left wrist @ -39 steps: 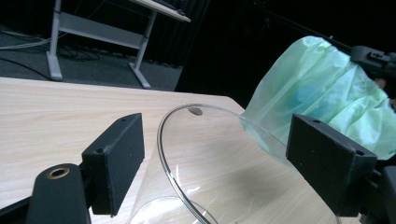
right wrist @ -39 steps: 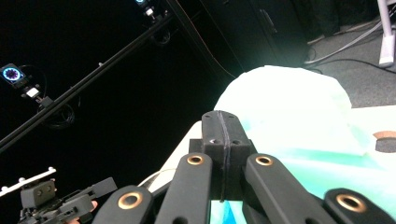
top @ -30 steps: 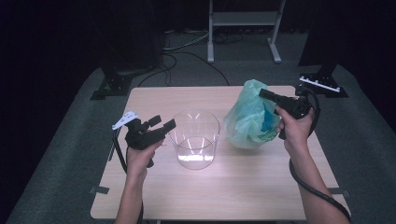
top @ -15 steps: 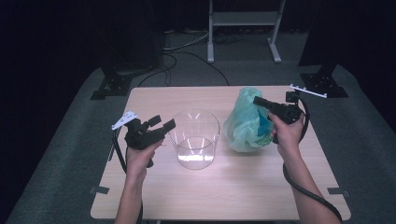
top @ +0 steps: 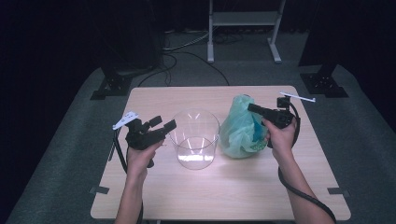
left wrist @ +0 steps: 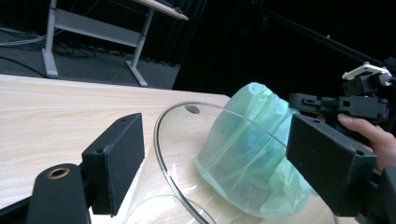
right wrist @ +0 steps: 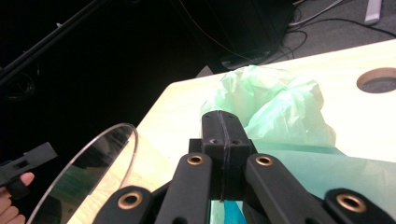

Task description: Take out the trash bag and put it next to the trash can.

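A clear round container (top: 194, 140) stands upright in the middle of the wooden table (top: 224, 186). My left gripper (top: 164, 122) is level at its left side, open, its two pads either side of the rim (left wrist: 187, 112) without touching. A crumpled green plastic bag (top: 238, 135) with something blue inside rests on the table to the right of the container. My right gripper (top: 251, 108) is shut on the film at the top of the bag (right wrist: 275, 107); its jaws (right wrist: 223, 123) meet in a thin line. The container's rim (right wrist: 88, 172) shows at the lower left of the right gripper view.
A round hole (right wrist: 378, 79) pierces the tabletop beyond the bag. Behind the table stand a grey metal frame (top: 243, 18) and two black stand bases (top: 112, 86) (top: 324, 84), with cables on the carpet. Bare wood lies in front of the container.
My right gripper has come down and a little toward the person, and the green bag has sunk with it onto the table. The left gripper and the container have stayed put.
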`<state>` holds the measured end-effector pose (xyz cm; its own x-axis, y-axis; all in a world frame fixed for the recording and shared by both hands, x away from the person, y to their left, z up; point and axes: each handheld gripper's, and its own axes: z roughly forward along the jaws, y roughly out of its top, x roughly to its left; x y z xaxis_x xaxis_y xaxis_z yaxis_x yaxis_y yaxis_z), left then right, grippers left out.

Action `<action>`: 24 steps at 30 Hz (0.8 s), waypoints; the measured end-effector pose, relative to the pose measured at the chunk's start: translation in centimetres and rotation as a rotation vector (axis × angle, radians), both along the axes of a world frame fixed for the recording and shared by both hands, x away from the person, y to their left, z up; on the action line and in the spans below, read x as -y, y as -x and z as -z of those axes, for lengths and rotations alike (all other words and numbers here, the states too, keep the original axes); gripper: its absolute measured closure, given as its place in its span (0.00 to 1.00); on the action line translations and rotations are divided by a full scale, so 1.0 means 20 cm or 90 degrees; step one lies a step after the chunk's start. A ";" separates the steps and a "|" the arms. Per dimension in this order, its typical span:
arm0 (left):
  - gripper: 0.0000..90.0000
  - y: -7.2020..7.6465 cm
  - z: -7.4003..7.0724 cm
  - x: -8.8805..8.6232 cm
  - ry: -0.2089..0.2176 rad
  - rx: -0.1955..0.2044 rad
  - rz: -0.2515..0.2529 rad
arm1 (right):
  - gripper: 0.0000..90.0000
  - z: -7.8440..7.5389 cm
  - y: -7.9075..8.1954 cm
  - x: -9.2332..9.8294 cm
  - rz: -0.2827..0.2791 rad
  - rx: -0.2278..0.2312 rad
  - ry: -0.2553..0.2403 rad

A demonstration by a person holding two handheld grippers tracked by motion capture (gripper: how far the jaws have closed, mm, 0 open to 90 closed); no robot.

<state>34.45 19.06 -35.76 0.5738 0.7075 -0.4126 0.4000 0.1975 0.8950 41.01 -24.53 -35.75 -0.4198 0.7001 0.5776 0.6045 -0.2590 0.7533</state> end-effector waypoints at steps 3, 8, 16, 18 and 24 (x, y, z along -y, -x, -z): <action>0.20 0.00 0.00 0.00 -0.001 0.000 0.001 | 1.00 0.02 0.00 0.00 -0.001 -0.006 0.004; 0.20 0.00 0.01 0.01 -0.002 -0.003 0.002 | 1.00 0.05 -0.01 -0.01 -0.005 -0.012 0.010; 0.20 0.00 0.01 0.01 -0.002 -0.003 0.003 | 1.00 0.10 0.00 -0.02 -0.014 -0.022 0.017; 0.20 0.00 0.01 0.01 -0.002 -0.003 0.004 | 1.00 0.11 0.00 -0.02 -0.016 -0.023 0.021; 0.20 -0.01 0.01 0.01 -0.002 -0.006 0.002 | 0.98 0.13 0.00 0.00 -0.015 -0.024 0.028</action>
